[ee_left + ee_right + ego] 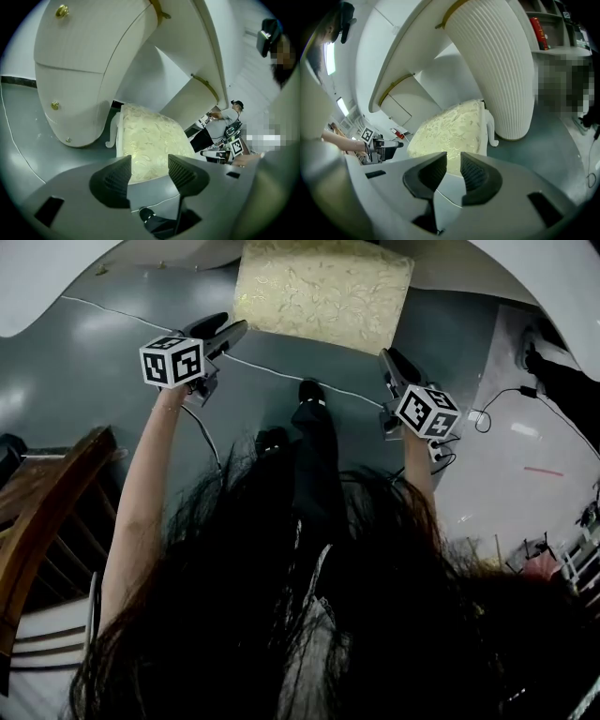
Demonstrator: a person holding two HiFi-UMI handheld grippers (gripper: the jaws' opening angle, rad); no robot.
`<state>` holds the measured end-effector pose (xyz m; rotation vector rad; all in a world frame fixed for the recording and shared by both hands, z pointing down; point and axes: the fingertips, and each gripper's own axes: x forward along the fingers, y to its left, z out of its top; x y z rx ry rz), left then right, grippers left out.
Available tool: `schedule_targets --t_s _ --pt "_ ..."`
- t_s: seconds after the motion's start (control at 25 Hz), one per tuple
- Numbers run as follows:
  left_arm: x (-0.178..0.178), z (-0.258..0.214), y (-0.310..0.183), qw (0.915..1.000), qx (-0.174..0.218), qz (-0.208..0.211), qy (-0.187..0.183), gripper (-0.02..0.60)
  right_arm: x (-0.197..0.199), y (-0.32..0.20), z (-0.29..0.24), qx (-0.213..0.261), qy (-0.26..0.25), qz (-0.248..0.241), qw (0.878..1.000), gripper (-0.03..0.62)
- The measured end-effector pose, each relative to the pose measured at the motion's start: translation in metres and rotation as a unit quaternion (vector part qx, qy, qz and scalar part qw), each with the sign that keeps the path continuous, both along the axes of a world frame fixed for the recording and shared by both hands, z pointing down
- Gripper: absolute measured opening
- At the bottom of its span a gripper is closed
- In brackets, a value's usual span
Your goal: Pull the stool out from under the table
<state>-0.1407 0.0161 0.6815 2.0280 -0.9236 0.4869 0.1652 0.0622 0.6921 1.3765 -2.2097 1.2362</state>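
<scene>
The stool (323, 292), with its cream, gold-patterned cushion, stands on the grey floor (112, 352), its far part tucked beneath the white tabletop (56, 277). It sits between two pale table pedestals, a smooth one (89, 70) and a ribbed one (497, 70). The left gripper (149, 173) points at the cushion's near edge from the stool's left front corner. Its fingers (117, 176) stand apart with nothing clamped; the cushion shows through the gap beyond them, and I cannot tell whether they touch it. The right gripper (453, 171) aims at the near right side of the cushion. Its fingers (476, 173) are drawn almost together and hold nothing, with the cushion just ahead of their tips. A curved white stool leg (490, 129) shows beside the ribbed pedestal. In the head view both arms reach forward and downward, the left forearm (141, 493) bare and nearly straight. Each gripper tilts down toward the stool, one at each near corner, with the marker cubes (172, 361) facing up. The person's black shoes (311, 390) stand on the floor between the grippers, just short of the stool, and a thin white cable (272, 371) runs across the floor in front of it.
</scene>
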Motion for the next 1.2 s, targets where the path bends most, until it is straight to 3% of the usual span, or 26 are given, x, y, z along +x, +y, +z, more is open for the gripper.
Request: schedule_targets --t_s 0.04,0.12,0.28,0.48,0.68,0.84,1.0,1.2 --pt "-0.002 0.005 -0.004 1.0000 -0.003 -0.004 0.002 0.244 0.002 -0.003 0.005 -0.007 -0.005 0.006 1.000 0.091" --pt "-0.004 0.015 -0.010 0.9999 -0.011 -0.005 0.003 0.278 0.005 -0.008 0.015 -0.021 -0.015 0.015 1.000 0.223" --pt "-0.005 0.036 -0.016 0.9992 -0.039 -0.001 0.005 0.324 0.012 -0.015 0.033 -0.041 -0.015 0.011 0.999 0.253" --pt "-0.005 0.061 -0.024 0.9974 -0.069 -0.017 0.016 0.359 0.016 -0.018 0.055 -0.079 -0.025 0.007 0.997 0.273" --pt "0.008 0.066 -0.023 0.9913 -0.104 -0.010 0.080 0.362 0.003 -0.018 0.058 -0.097 -0.110 -0.008 0.989 0.273" --pt "0.016 0.071 -0.022 0.9859 -0.123 0.003 0.113 0.362 0.003 -0.018 0.062 -0.102 -0.144 -0.031 0.984 0.272" --pt "0.015 0.072 -0.023 0.9825 -0.138 0.011 0.125 0.360 -0.001 -0.019 0.064 -0.112 -0.177 -0.034 0.977 0.272" --pt "0.014 0.074 -0.022 0.9818 -0.147 -0.003 0.120 0.359 -0.001 -0.020 0.065 -0.101 -0.167 -0.020 0.981 0.268"
